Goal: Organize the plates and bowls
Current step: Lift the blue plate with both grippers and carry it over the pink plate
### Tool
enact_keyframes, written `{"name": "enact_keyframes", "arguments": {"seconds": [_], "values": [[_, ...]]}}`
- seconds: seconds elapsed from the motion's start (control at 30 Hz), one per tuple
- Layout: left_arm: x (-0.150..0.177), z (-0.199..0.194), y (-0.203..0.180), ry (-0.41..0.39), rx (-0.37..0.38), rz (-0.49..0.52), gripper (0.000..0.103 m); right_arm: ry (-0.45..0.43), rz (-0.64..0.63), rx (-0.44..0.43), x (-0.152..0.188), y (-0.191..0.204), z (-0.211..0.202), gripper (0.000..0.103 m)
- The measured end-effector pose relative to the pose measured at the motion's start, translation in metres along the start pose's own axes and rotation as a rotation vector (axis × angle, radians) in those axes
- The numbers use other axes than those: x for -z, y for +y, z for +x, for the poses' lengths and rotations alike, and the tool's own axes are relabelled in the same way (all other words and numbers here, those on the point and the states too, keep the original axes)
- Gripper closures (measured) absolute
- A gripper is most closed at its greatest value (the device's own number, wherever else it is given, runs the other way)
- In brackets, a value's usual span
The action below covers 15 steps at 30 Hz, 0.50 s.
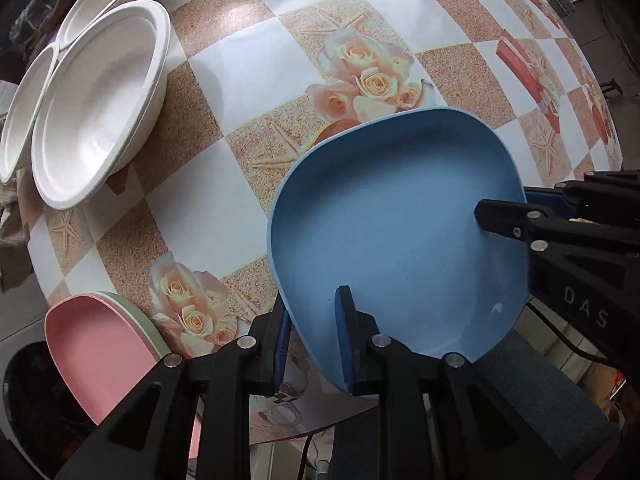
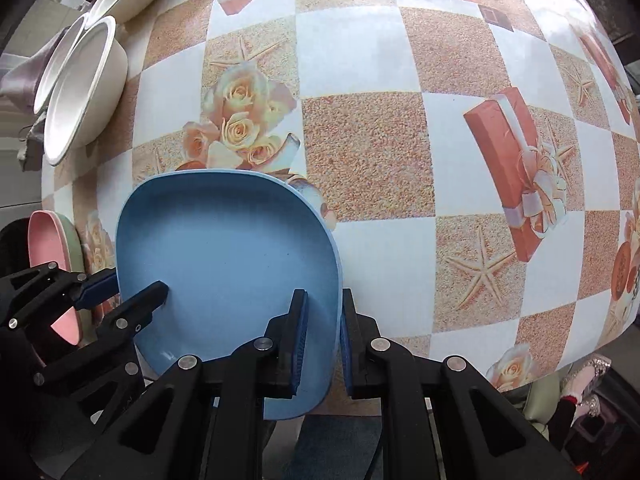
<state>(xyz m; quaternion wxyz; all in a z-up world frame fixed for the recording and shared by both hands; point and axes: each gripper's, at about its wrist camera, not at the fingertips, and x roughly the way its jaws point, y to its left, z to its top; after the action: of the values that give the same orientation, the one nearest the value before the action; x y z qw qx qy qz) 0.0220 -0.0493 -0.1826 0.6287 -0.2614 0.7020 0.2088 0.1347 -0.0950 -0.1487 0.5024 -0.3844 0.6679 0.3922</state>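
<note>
A blue squarish plate is held over the near edge of the table, tilted. My left gripper is shut on its left rim. My right gripper is shut on its right rim; it also shows in the left wrist view. The plate shows in the right wrist view too, with the left gripper on its left rim. A pink plate lies on a green plate at the near left table edge. White bowls sit at the far left.
The table has a checked cloth with roses, starfish and gift boxes. More white bowls stand behind the near one. Fabric hangs past the left edge. A shoe shows on the floor at lower right.
</note>
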Motion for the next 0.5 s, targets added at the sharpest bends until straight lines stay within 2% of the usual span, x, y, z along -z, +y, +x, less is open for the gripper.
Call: {"name": "enact_keyframes", "arguments": {"seconds": [0.1, 0.23, 0.33, 0.43, 0.5], "values": [[0.016, 0.001, 0.022, 0.013, 0.016, -0.069, 0.081, 0.012, -0.054, 0.008, 0.000, 0.021, 0.002, 0.086], [0.044, 0.003, 0.036, 0.005, 0.021, -0.080, 0.081, 0.024, -0.078, 0.028, -0.001, 0.033, 0.003, 0.084], [0.051, 0.000, 0.045, 0.003, 0.018, -0.087, 0.080, 0.039, -0.060, 0.008, -0.001, 0.035, 0.004, 0.085], [0.039, 0.002, 0.041, -0.003, 0.025, -0.091, 0.080, 0.046, -0.063, 0.007, -0.004, 0.034, -0.007, 0.085], [0.045, 0.002, 0.044, -0.006, 0.030, -0.089, 0.080, 0.044, -0.071, 0.016, -0.017, 0.021, 0.000, 0.085]]}}
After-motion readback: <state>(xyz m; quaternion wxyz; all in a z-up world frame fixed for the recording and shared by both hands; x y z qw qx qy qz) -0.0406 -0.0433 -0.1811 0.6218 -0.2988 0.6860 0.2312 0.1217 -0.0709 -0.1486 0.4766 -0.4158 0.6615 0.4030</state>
